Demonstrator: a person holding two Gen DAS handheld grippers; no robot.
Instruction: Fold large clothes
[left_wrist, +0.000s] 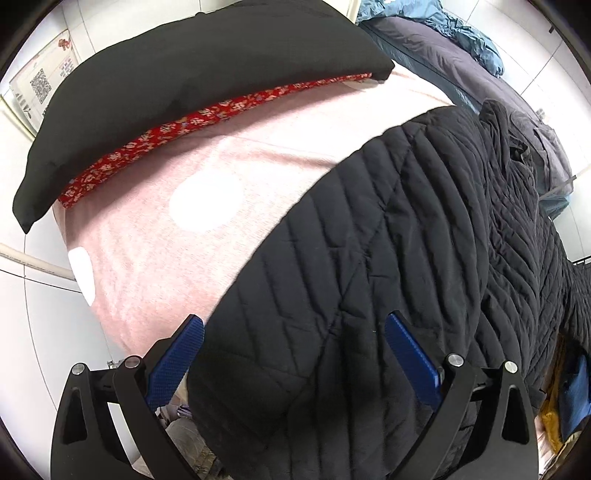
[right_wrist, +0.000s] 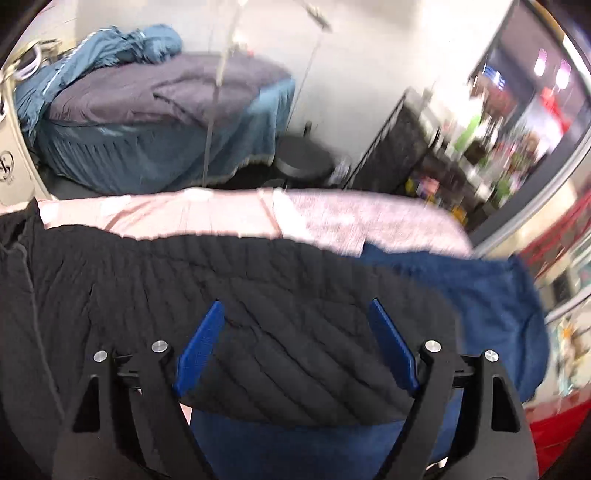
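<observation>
A large black quilted coat (left_wrist: 388, 258) lies spread across a bed with a pink sheet (left_wrist: 177, 236). My left gripper (left_wrist: 293, 321) is open, its blue pads (left_wrist: 410, 354) wide apart just above the coat's near end. In the right wrist view the coat (right_wrist: 236, 302) lies flat across the bed. My right gripper (right_wrist: 295, 306) is open above the coat's near edge, holding nothing. A blue garment (right_wrist: 480, 302) lies under and beside the coat at the right.
A black pillow (left_wrist: 184, 92) over a red floral cloth (left_wrist: 207, 122) lies at the far end of the bed. A second bed (right_wrist: 155, 122) with grey cover and blue bedding stands beyond. Cluttered shelves (right_wrist: 480, 147) stand at the right.
</observation>
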